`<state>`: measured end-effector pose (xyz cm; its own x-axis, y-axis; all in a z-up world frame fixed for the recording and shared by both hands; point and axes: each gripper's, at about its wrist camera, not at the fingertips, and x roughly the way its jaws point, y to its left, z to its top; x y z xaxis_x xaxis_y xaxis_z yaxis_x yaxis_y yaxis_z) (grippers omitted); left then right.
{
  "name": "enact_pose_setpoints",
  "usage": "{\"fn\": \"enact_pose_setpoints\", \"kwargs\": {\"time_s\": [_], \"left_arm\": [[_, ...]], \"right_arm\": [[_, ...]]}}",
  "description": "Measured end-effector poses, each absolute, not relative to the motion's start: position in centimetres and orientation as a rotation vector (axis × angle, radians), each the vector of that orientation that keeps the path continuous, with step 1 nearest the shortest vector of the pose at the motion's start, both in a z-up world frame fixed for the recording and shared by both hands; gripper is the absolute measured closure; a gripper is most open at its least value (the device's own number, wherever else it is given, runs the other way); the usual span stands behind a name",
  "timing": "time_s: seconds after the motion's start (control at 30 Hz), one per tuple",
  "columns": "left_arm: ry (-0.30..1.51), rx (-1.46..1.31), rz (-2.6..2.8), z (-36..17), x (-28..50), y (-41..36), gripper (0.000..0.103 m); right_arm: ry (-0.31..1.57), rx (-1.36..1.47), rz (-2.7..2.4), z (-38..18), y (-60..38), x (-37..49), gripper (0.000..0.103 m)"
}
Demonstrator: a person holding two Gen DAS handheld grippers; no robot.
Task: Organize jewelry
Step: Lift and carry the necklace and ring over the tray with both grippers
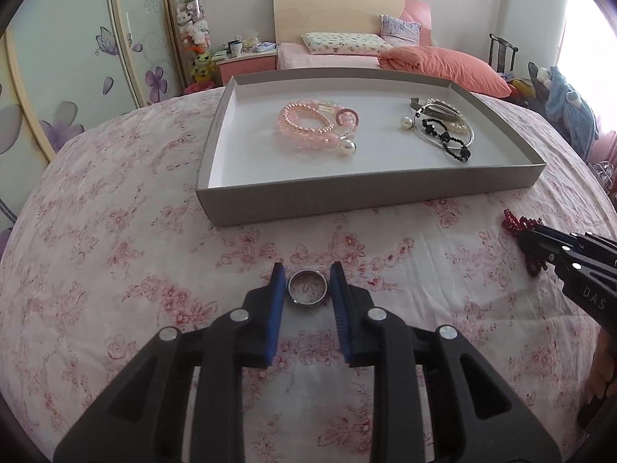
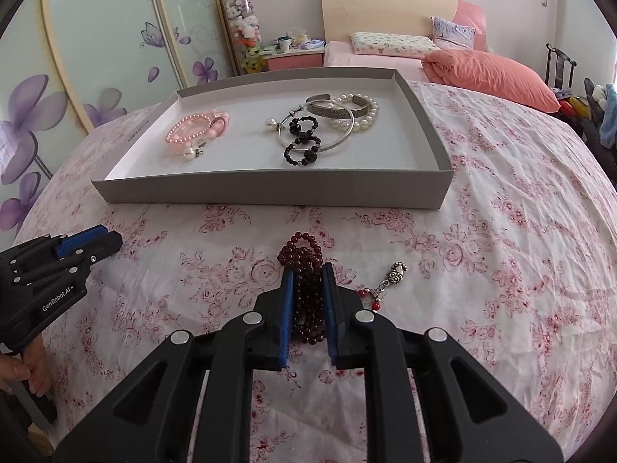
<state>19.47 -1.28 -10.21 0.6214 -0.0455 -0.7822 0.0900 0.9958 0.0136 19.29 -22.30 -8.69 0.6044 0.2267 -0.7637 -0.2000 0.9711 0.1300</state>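
Your left tongs (image 1: 307, 270) straddle the ring (image 1: 308, 287), slightly apart; your right tongs (image 2: 307, 270) pinch the garnet beads (image 2: 304, 270).

Your cloth (image 1: 115, 231) is white with a pink rose print filling the lower frame. Upper centre, your tray (image 1: 347, 189) shows grey walls and a white floor. On its left, pale pink bead bracelets (image 1: 308, 123); on its right, black beads (image 2: 302, 142), silver bangles (image 2: 335, 115) and white pearls (image 2: 366, 114). Your grippers are black with blue pads (image 1: 275, 301). Between the left pads sits a silver ring (image 1: 307, 287); between the right pads, dark red beads (image 2: 304, 266).
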Motion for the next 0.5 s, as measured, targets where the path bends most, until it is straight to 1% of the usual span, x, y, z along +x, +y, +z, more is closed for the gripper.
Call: {"fn": "enact_pose_setpoints", "kwargs": {"time_s": [0.13,0.2,0.3,0.5], "left_arm": [[0.898,0.047,-0.086,-10.25,19.44,-1.28,0.074],[0.897,0.039,-0.090,-10.26,19.46,-1.21,0.075],[0.897,0.031,-0.083,-10.30,19.54,-1.10,0.080],[0.897,0.022,-0.086,-10.30,19.54,-1.00,0.081]], "right_arm": [[0.889,0.040,0.250,-8.67,-22.38,19.27,0.087],[0.890,0.045,0.252,-8.68,-22.41,19.32,0.088],[0.891,0.057,0.256,-8.72,-22.67,19.29,0.088],[0.891,0.060,0.258,-8.69,-22.75,19.29,0.088]]}}
